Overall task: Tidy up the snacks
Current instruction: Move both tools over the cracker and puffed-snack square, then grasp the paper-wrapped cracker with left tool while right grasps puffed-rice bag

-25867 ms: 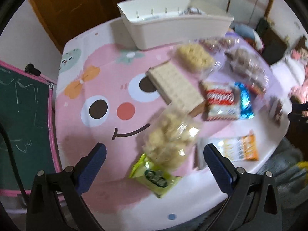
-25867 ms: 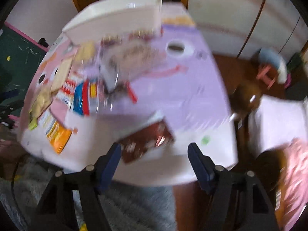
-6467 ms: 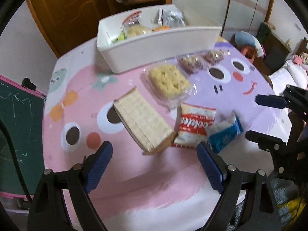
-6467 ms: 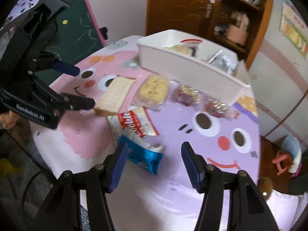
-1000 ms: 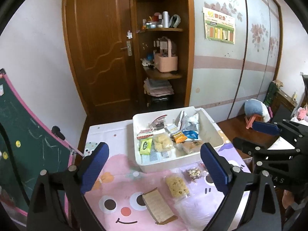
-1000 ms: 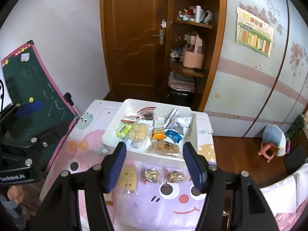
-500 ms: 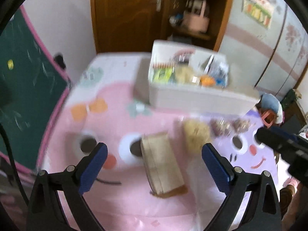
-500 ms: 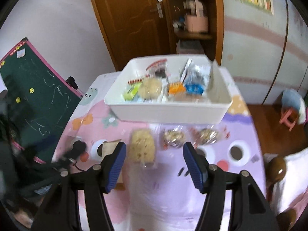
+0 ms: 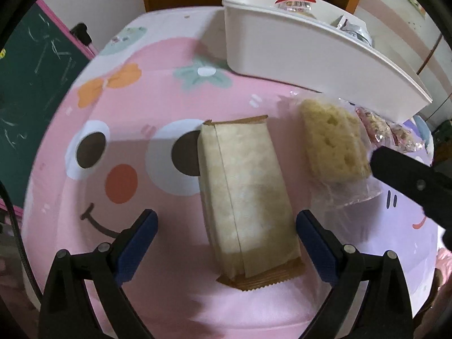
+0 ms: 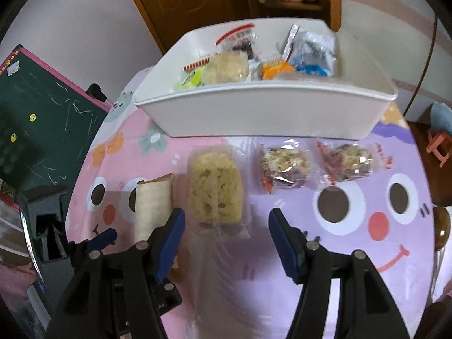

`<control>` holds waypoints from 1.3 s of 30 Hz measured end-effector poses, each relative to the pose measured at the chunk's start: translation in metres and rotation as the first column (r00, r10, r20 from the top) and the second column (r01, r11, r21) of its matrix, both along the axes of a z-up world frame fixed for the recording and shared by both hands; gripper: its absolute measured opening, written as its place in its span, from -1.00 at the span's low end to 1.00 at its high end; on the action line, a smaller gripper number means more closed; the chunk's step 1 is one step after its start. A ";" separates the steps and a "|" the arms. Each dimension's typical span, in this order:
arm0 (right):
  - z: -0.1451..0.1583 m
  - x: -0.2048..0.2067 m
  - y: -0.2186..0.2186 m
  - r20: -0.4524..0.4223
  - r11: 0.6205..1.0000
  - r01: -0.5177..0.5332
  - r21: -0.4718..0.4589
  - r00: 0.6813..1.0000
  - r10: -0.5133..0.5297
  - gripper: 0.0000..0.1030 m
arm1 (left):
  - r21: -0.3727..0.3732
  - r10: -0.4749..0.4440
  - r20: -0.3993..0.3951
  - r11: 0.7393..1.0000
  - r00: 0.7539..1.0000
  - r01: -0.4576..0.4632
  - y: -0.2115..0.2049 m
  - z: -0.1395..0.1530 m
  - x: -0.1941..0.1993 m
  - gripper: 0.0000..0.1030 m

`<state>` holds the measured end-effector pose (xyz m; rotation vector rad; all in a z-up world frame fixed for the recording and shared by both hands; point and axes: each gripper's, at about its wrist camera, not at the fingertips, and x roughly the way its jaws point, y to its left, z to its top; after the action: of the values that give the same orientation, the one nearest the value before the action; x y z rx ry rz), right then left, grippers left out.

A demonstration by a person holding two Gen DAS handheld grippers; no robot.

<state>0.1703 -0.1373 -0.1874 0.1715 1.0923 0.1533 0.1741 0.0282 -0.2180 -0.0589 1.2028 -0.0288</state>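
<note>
A long tan cracker pack (image 9: 243, 200) lies on the cartoon tablecloth; my left gripper (image 9: 226, 234) is open with its fingers on either side of the pack's near half. A clear bag of yellow puffed snack (image 10: 216, 188) lies to its right, and my right gripper (image 10: 226, 231) is open around the bag's near end. Two small mixed-nut packets (image 10: 284, 166) (image 10: 351, 159) lie further right. A white bin (image 10: 265, 113) at the back holds several snack packs. The cracker pack also shows in the right wrist view (image 10: 154, 200).
The round table's front edge (image 9: 254, 316) is close below both grippers. A green chalkboard (image 10: 36, 130) stands at the left. A wooden door and shelf are behind the bin. The right gripper's arm (image 9: 412, 180) crosses the left wrist view.
Both grippers have dropped from high above the table to just over it. The left now straddles the cracker pack and the right straddles the yellow snack bag.
</note>
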 end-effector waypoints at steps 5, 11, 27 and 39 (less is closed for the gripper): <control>-0.014 0.016 0.014 -0.017 0.999 -0.032 -0.034 0.999 0.032 0.20 | 0.047 -0.018 0.014 0.999 1.000 0.017 -0.005 -0.004 0.001 0.92; -0.033 0.032 0.028 -0.062 0.996 -0.055 -0.073 0.997 0.050 0.21 | 0.046 -0.022 0.012 0.999 1.000 0.021 0.005 -0.003 0.001 0.92; -0.039 0.014 0.027 -0.045 0.991 -0.097 -0.088 0.995 0.093 0.10 | 0.021 -0.039 0.058 0.999 0.998 0.038 0.019 0.008 -0.005 0.03; -0.026 -0.017 0.018 -0.011 0.995 -0.099 -0.035 0.995 0.098 0.09 | -0.018 -0.025 0.086 0.999 0.996 0.026 0.027 0.015 -0.010 0.02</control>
<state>0.1535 -0.1194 -0.2132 0.0868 1.1130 0.2216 0.1637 0.0550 -0.2031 -0.0588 1.1173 -0.0649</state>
